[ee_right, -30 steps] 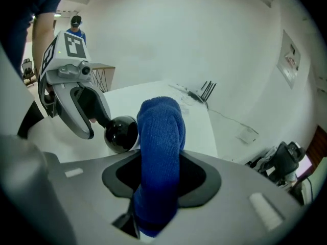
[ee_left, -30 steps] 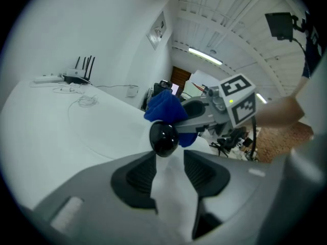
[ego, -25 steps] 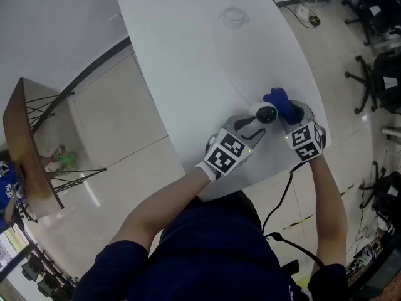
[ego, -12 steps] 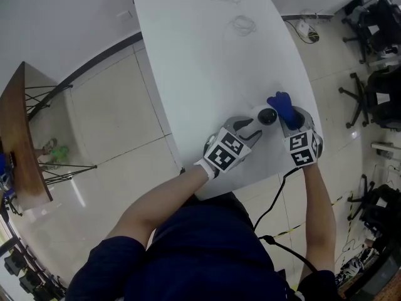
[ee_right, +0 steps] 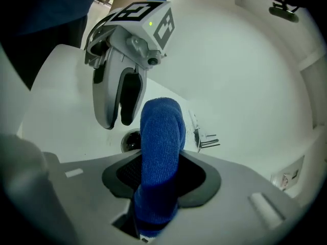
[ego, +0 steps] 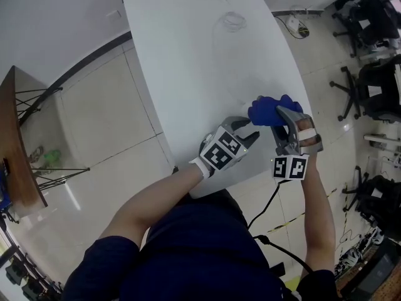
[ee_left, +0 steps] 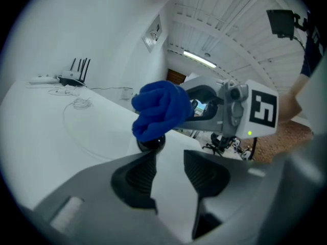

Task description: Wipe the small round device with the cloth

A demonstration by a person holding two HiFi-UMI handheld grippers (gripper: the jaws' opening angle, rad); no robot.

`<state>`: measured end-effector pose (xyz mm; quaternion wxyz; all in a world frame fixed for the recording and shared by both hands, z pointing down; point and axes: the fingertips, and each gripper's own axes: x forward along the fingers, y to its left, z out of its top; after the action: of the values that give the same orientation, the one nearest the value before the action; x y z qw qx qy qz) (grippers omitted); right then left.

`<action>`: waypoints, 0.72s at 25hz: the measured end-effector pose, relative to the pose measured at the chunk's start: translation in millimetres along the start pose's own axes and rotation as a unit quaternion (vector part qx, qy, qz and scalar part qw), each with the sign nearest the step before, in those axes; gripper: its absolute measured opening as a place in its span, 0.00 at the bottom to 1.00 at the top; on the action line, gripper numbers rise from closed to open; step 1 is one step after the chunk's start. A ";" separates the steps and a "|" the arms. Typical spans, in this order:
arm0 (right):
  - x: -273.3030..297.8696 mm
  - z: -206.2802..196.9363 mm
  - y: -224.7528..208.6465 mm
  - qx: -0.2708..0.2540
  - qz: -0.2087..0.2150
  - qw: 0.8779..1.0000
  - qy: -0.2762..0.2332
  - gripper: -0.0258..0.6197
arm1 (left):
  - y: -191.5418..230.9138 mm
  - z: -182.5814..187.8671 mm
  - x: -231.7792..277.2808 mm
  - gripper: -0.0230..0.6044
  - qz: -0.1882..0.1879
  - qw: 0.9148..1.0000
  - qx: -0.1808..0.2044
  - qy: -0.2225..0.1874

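The left gripper (ego: 247, 130) is pinching the small round device (ee_left: 153, 146) by its white body. Both pads are pressing on that body. The dark round end is sticking out just ahead of the jaw tips. The device's length is therefore lying along the line of the left jaws, with the dark end pointing away from the person and towards the table's right edge.

The right gripper (ego: 282, 116) is clamping the blue cloth (ego: 268, 110) between its jaws. The cloth is running out lengthwise from between them in a thick bunched roll. Its free end is sitting over the dark end of the device and seems to be touching it in the left gripper view. In the head view the cloth is covering the device completely. The two grippers are meeting nose to nose, with the left one (ee_right: 117, 124) angling in from the person's left.

All this is happening at the near right corner of the white table (ego: 188, 55). The curved near edge is lying just below both grippers, and the right edge is just beside the right gripper. Beyond the grippers a wide bare stretch of table is running towards the far end. Loose cable loops (ego: 233, 19) and a router (ee_left: 74, 75) are lying there, well apart from the work. Office chairs (ego: 369, 86) are standing on the floor past the right edge.
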<state>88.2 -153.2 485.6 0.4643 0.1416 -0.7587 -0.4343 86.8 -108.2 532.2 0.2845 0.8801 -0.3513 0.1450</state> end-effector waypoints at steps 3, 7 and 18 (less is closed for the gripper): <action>8.2 -4.9 -7.2 0.017 0.021 1.000 -0.006 0.30 | -5.3 0.8 4.8 0.31 -0.006 1.000 0.005 0.001; 20.4 -17.2 -15.7 0.022 0.058 0.998 -0.010 0.30 | -11.3 5.7 14.2 0.31 -0.012 1.000 0.002 -0.002; 78.6 -39.2 9.1 -0.020 0.210 0.977 -0.026 0.30 | -13.2 -2.0 16.6 0.31 -0.038 0.999 -0.007 0.008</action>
<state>80.8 -217.2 546.0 0.5281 -0.0414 -0.7743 -0.3463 107.8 -108.0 536.1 0.2992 0.8895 -0.3165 0.1386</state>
